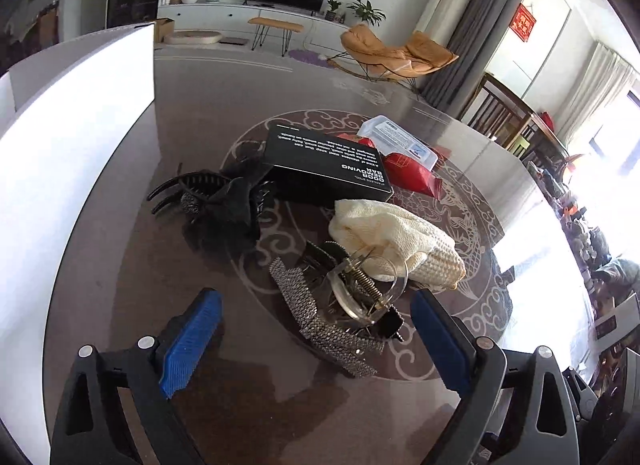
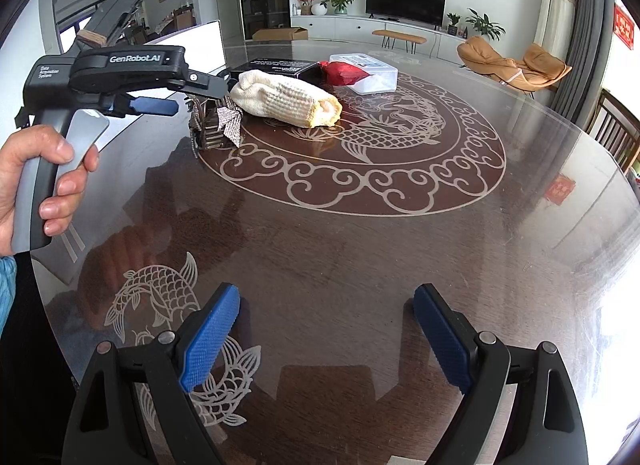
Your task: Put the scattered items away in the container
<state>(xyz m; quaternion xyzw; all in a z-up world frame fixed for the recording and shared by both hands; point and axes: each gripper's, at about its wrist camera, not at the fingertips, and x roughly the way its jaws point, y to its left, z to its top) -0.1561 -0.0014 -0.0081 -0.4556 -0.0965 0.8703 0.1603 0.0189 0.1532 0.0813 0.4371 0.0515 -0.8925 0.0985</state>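
Note:
In the left wrist view my left gripper (image 1: 316,329) is open, its blue pads either side of a rhinestone bow clip (image 1: 320,313) and a clear claw clip (image 1: 366,289), not touching them. Behind lie a cream cloth (image 1: 400,237), a black bow claw clip (image 1: 216,201), a black box (image 1: 328,161), a red packet (image 1: 412,173) and a clear plastic case (image 1: 400,141). The white container (image 1: 76,169) stands at the left. My right gripper (image 2: 326,329) is open and empty over bare table. The left gripper (image 2: 160,105) shows there above the clips (image 2: 224,125), next to the cloth (image 2: 288,101).
The round glass-topped table (image 2: 360,249) has carp patterns. Wooden chairs (image 2: 616,133) stand at its right edge. The white container (image 2: 196,45) is at the far left behind the left gripper. Living-room furniture lies beyond.

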